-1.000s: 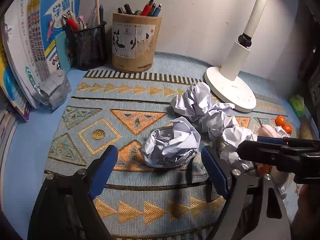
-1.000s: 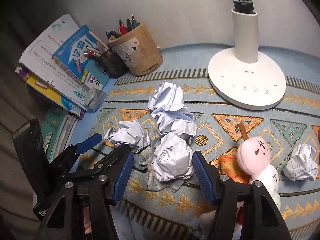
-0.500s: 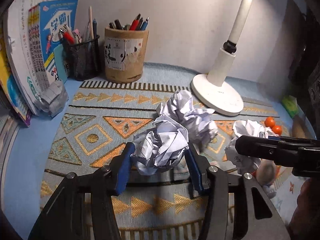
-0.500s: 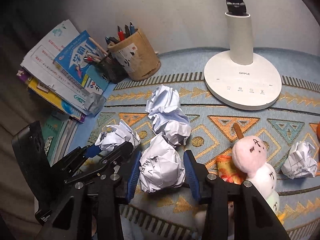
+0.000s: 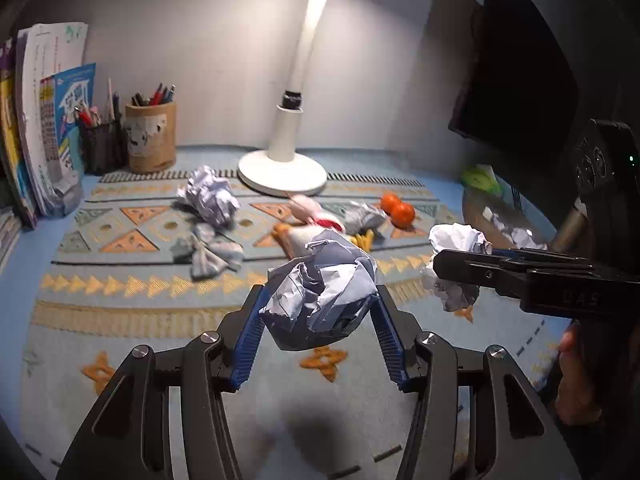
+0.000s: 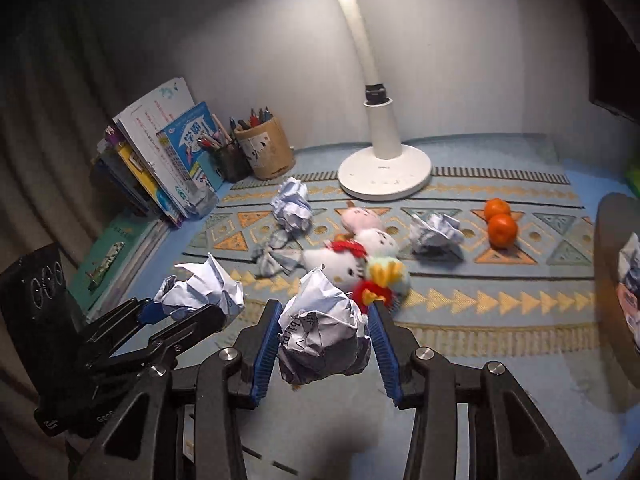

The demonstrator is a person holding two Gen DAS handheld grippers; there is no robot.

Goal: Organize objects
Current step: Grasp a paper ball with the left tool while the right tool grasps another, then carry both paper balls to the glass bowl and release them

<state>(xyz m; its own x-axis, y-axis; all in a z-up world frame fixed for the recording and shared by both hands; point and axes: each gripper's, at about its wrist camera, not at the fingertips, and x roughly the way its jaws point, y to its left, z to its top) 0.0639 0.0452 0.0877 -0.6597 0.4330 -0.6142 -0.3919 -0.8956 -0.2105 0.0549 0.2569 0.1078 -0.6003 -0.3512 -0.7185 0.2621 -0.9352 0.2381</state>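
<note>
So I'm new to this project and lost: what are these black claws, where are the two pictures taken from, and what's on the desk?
They are two hand-held grippers, each with a fisheye camera looking along its blue-padded jaws. One picture comes from the left gripper, one from the right gripper. Each is shut on a ball of crumpled paper: the left paper ball, the right paper ball, both lifted off the patterned mat. On the mat lie more paper balls, plush toys, two oranges and a white desk lamp; books and pen cups stand behind.
</note>
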